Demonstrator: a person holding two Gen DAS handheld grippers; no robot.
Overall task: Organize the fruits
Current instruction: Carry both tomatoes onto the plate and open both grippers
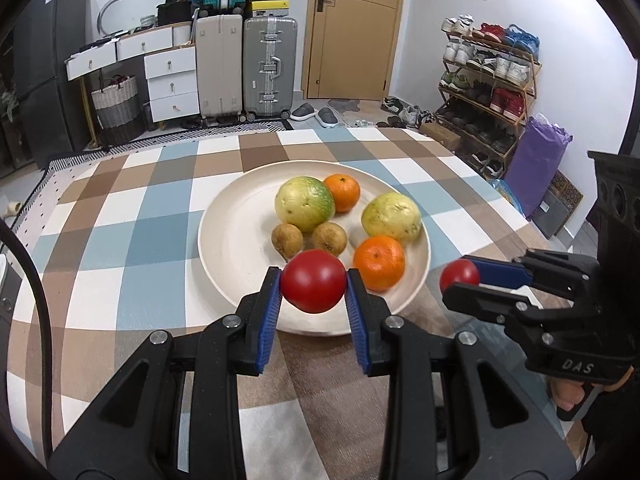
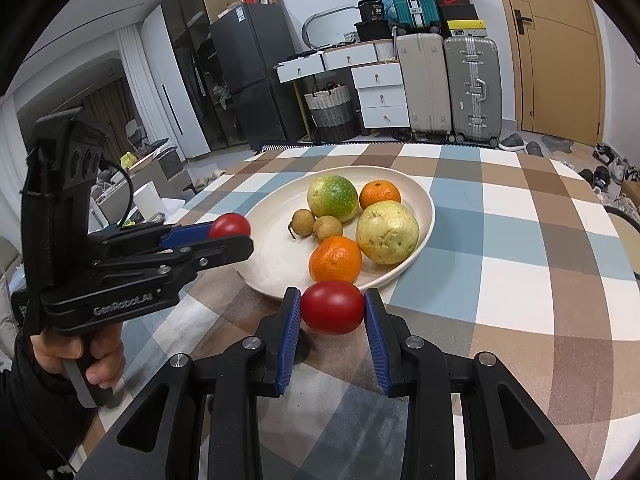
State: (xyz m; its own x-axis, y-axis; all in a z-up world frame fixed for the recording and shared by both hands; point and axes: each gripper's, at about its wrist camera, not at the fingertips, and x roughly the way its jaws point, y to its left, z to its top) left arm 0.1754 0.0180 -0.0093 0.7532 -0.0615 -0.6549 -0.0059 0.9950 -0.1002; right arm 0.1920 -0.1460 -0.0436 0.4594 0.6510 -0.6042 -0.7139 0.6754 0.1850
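Observation:
A cream plate [image 1: 232, 236] [image 2: 276, 248] on the checked table holds two yellow-green guavas [image 1: 304, 203] [image 2: 387, 232], two oranges [image 1: 379, 262] [image 2: 335, 259] and two small brown fruits [image 1: 287, 240] [image 2: 327, 228]. My left gripper [image 1: 313, 288] [image 2: 230, 236] is shut on a red tomato [image 1: 313, 286] [image 2: 229, 225], held over the plate's near edge. My right gripper [image 2: 333, 308] [image 1: 460, 284] is shut on a second red tomato [image 2: 333, 307] [image 1: 459, 276], held just off the plate's rim, above the table.
The checked tablecloth [image 1: 132, 240] [image 2: 520, 264] covers the table. Behind it stand suitcases [image 1: 270, 68], white drawers [image 1: 172, 80], a shoe rack [image 1: 488, 80], a door [image 1: 352, 28] and a dark fridge [image 2: 252, 76].

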